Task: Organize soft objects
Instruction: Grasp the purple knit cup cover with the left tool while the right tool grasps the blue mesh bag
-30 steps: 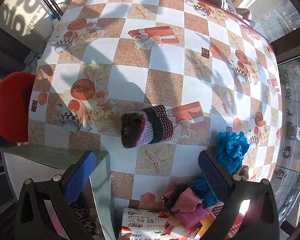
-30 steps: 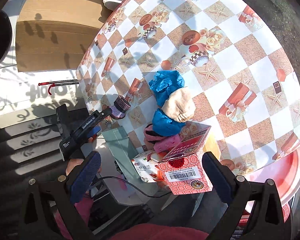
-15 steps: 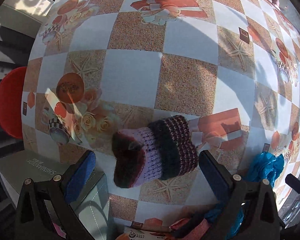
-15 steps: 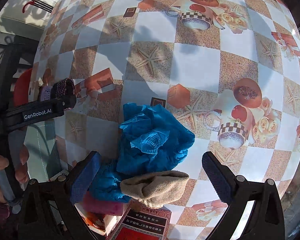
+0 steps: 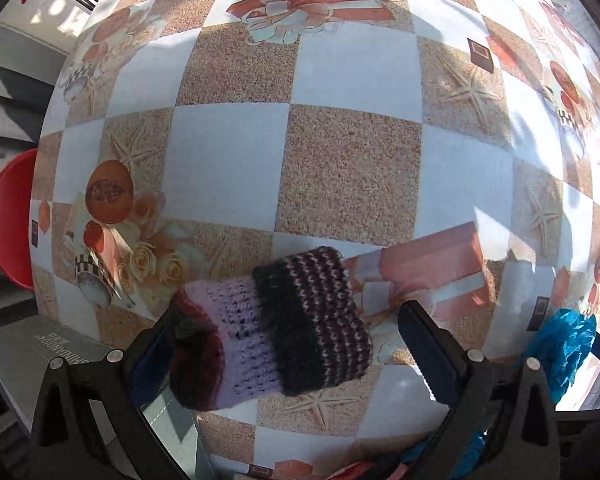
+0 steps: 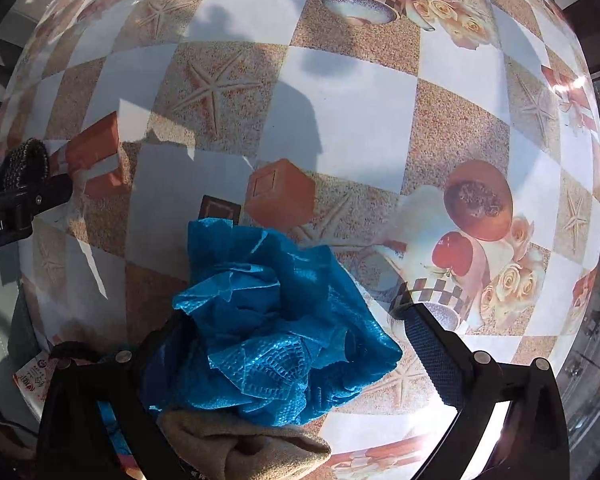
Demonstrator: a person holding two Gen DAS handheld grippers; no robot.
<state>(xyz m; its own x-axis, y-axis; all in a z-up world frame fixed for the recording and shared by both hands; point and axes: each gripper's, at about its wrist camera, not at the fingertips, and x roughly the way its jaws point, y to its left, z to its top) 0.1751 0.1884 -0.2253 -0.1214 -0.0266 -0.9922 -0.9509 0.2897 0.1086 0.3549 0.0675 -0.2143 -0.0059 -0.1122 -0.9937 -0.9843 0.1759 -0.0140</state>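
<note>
A knitted lilac, black and maroon sock roll [image 5: 272, 328] lies on the checkered tablecloth [image 5: 347, 168]. My left gripper [image 5: 288, 356] is open around it, jaws wide on either side; the left pad is partly hidden behind the roll. A crumpled blue cloth [image 6: 276, 328] lies between the open jaws of my right gripper [image 6: 296, 364]. A beige sock [image 6: 244, 444] lies just below the blue cloth. The blue cloth also shows in the left wrist view [image 5: 563, 348]. The knitted roll shows at the left edge of the right wrist view [image 6: 20, 168].
A grey box [image 5: 56, 356] sits at the table's near left edge. A red stool [image 5: 8, 216] stands left of the table. A printed carton [image 6: 34, 376] lies at the near edge. The left gripper's body [image 6: 16, 208] reaches in from the left.
Both grippers have come down closer to the table. The left one now straddles the knitted roll, the right one straddles the blue cloth. Both stay open.
</note>
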